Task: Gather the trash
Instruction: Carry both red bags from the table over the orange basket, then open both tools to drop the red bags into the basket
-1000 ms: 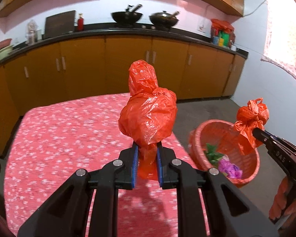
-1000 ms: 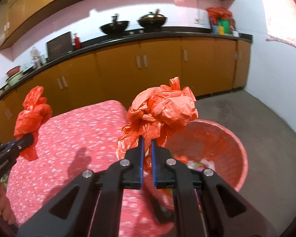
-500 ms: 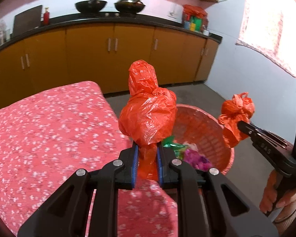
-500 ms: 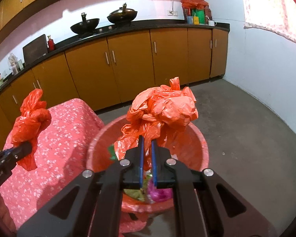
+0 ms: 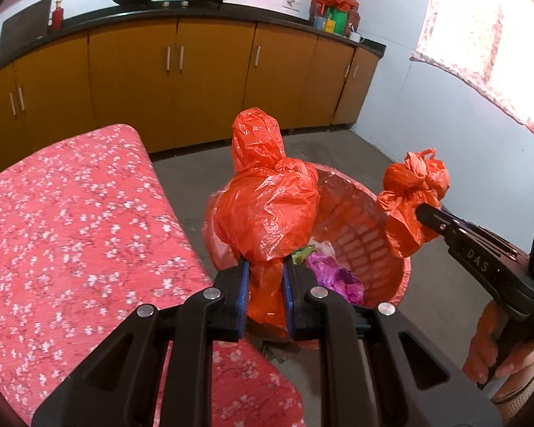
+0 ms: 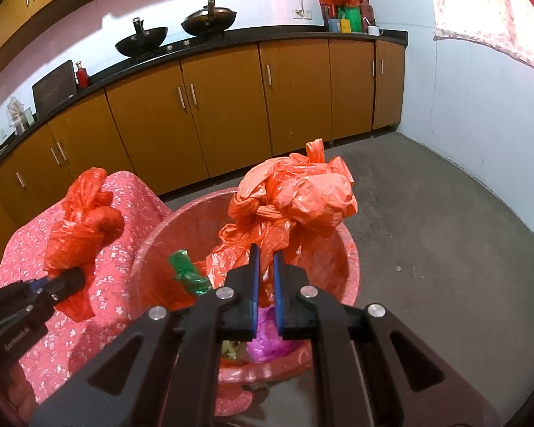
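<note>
A knotted orange bag [image 5: 267, 210] stood up from between the blue pads of the left gripper [image 5: 266, 293], its tail pinched between the narrowed jaws and its bulk rising above the fingertips. It hung over the near-left rim of the red basket [image 5: 359, 238], which sat on the floor just beside the flowered red table [image 5: 71, 235]. A second, crumpled orange bag [image 6: 295, 199] was clamped in the nearly closed right gripper [image 6: 265, 293], its knot and loose folds standing above the pads, directly over the basket's opening. Green and purple wrappers [image 6: 188, 270] lay inside the basket. Both grippers pointed forward and downward toward the basket, the left one nearer the table. The person's right hand [image 5: 495, 352] was wrapped around that gripper's handle at the lower right of the left wrist view.
</note>
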